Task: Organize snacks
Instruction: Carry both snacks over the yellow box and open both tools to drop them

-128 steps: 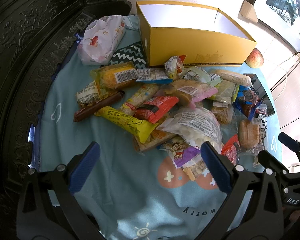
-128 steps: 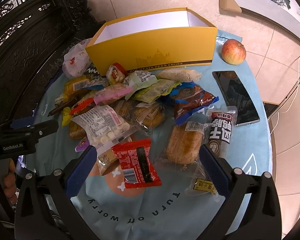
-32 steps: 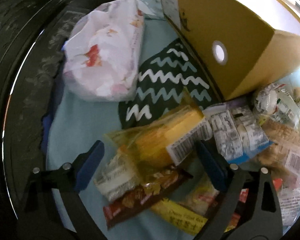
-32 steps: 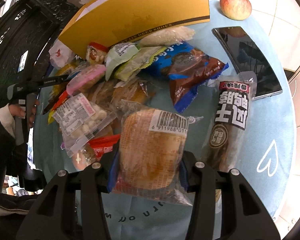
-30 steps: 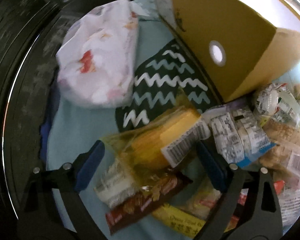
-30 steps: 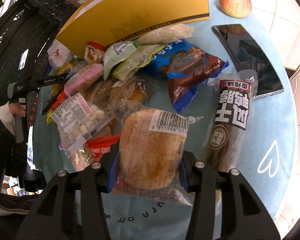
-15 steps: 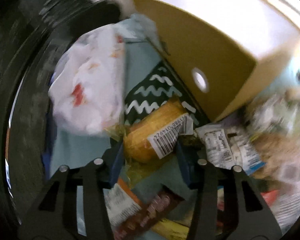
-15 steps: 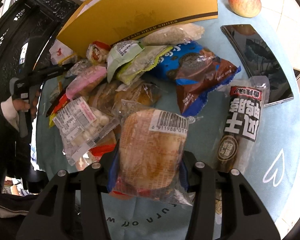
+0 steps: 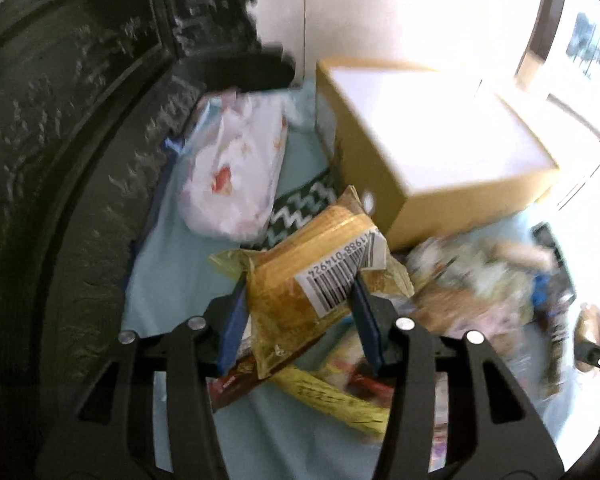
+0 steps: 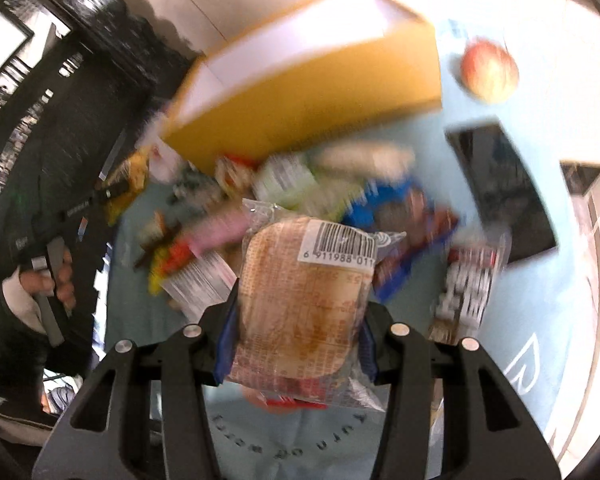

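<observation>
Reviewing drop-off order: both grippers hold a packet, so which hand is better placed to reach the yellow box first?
Probably the left. Its gripper, shut on the yellow cake packet, sits right beside the box. The right gripper holds its bread packet with the snack pile between.

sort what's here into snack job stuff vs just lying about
Job:
- yellow wrapped cake, in left gripper
- round clear-wrapped bun, in right gripper
- open yellow cardboard box
- loose packet pile

Lying about:
- red apple
- black phone
</observation>
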`<state>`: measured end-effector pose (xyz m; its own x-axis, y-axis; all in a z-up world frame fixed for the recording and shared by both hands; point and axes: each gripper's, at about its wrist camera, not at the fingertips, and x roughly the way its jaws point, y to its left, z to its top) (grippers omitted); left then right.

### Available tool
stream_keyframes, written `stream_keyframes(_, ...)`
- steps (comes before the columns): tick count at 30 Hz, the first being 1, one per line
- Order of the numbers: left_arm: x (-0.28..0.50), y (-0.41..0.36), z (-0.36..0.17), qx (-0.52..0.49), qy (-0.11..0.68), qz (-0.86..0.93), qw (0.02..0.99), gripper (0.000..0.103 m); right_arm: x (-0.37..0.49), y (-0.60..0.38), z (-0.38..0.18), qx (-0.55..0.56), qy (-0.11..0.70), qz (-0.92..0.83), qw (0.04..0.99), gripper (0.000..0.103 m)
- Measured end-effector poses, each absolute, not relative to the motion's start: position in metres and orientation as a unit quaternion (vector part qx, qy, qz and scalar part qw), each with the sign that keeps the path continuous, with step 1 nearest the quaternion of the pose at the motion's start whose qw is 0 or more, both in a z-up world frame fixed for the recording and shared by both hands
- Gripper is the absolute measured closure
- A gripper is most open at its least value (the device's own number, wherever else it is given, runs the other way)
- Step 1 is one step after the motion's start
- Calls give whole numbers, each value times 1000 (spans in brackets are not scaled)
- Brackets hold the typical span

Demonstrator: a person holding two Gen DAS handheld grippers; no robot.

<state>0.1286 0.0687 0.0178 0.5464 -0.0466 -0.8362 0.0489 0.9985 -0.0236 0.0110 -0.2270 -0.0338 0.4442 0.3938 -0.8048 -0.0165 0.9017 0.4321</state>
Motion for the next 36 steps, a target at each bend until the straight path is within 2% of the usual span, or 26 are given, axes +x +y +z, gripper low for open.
stream_keyframes(5, 144, 45, 70, -18, 427, -66, 902, 53, 51, -225, 17, 169, 449, 147, 865, 54)
stream_keyframes(8, 175, 20, 81, -21, 414, -87, 906, 53, 95, -226, 35, 162, 418, 150, 881, 54)
stream_keyframes(11, 213, -8, 76, -10, 420, -96, 902, 52, 144, -226, 37, 161, 406, 138, 889, 54)
stream_keyframes(17, 265, -53, 47, 18, 450, -111, 886, 49, 216, -222, 9, 165, 431, 110, 880, 53)
stream_keyframes(18, 270, -57, 41, 20, 457, -106, 883, 39, 226, -222, 0, 162, 445, 99, 875, 52)
stream_keyframes(19, 271, -59, 37, 25, 462, -98, 881, 18, 232, -221, -7, 151, 459, 78, 872, 44)
stream_keyframes(20, 271, -62, 35, 35, 459, -84, 884, 13, 235, -221, -10, 141, 466, 58, 872, 34)
stream_keyframes(24, 254, -57, 46, 58, 425, -67, 901, 6, 213, -228, 2, 129, 422, 44, 896, 30)
stream_keyframes(27, 236, -42, 55, 43, 419, -58, 905, 5, 185, -236, 15, 120, 404, 50, 905, 27)
stream_keyframes(31, 205, -25, 61, 27, 424, -51, 904, 3, 144, -255, 21, 130, 394, 30, 909, 11)
stream_keyframes(36, 157, -17, 51, 26, 441, -57, 895, 2, 75, -271, 5, 120, 424, 8, 898, 5)
